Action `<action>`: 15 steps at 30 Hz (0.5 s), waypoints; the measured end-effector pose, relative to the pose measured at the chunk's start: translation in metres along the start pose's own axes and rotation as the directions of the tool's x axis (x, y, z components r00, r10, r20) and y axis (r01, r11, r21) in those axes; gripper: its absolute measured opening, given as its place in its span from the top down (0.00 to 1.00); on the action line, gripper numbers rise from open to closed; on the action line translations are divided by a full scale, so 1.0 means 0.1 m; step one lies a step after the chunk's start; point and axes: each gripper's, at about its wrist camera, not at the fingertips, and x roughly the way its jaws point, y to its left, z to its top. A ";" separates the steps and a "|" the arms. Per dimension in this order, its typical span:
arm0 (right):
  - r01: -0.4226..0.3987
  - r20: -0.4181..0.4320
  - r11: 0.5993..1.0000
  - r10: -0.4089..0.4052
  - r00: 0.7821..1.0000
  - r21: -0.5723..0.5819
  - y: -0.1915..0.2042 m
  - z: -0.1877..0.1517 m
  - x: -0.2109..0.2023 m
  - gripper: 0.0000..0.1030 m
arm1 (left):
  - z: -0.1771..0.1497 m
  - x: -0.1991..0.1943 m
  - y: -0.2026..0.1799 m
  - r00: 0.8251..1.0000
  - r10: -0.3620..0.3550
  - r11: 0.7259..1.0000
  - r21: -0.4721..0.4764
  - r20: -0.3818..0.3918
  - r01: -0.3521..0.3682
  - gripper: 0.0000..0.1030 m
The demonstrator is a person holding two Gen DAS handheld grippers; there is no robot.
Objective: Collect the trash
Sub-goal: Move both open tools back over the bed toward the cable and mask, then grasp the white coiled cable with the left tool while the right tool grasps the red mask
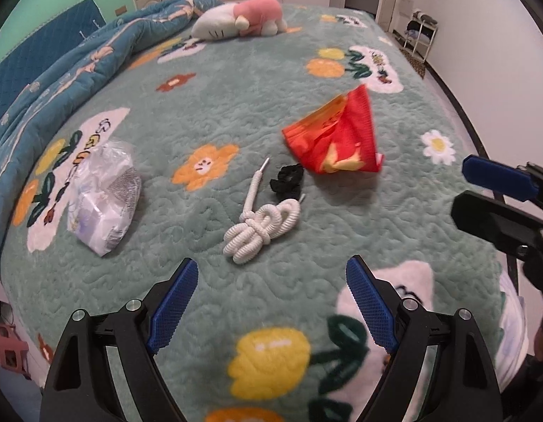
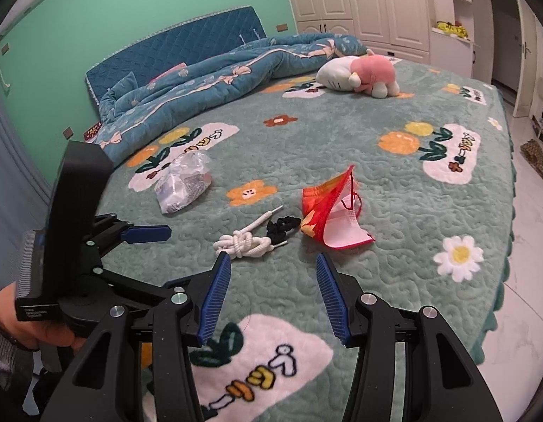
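Observation:
On the green flowered bedspread (image 1: pixel 208 112) lie a red face mask (image 1: pixel 336 137) (image 2: pixel 333 211) with a white inside, a crumpled clear plastic packet (image 1: pixel 102 193) (image 2: pixel 183 183), a knotted white cable (image 1: pixel 261 225) (image 2: pixel 241 242) and a black scrunchie (image 1: pixel 287 177) (image 2: pixel 282 227). My left gripper (image 1: pixel 271 263) (image 2: pixel 171 256) hovers open just short of the cable, nothing between its blue pads. My right gripper (image 2: pixel 273 258) (image 1: pixel 459 188) is open too, with empty jaws, close in front of the cable and mask.
A pink and white plush toy (image 2: pixel 363 74) and a rumpled blue quilt (image 2: pixel 215 84) lie at the far side by the blue headboard (image 2: pixel 173 45). The bed's edge (image 2: pixel 507 232) drops to a white floor on the right. Wardrobes (image 2: pixel 370 3) line the back wall.

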 end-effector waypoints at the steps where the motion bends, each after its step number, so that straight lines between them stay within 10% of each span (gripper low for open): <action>1: -0.002 -0.007 1.000 0.002 1.000 -0.002 -0.03 0.02 0.06 0.50 | 0.02 0.05 0.01 1.000 0.000 1.000 0.001 -0.008 0.000 0.17; 15: 0.002 -0.051 1.000 -0.001 0.999 0.026 -0.28 0.11 0.56 0.50 | 0.19 0.76 0.15 0.995 -0.029 0.999 0.039 -0.096 0.033 0.21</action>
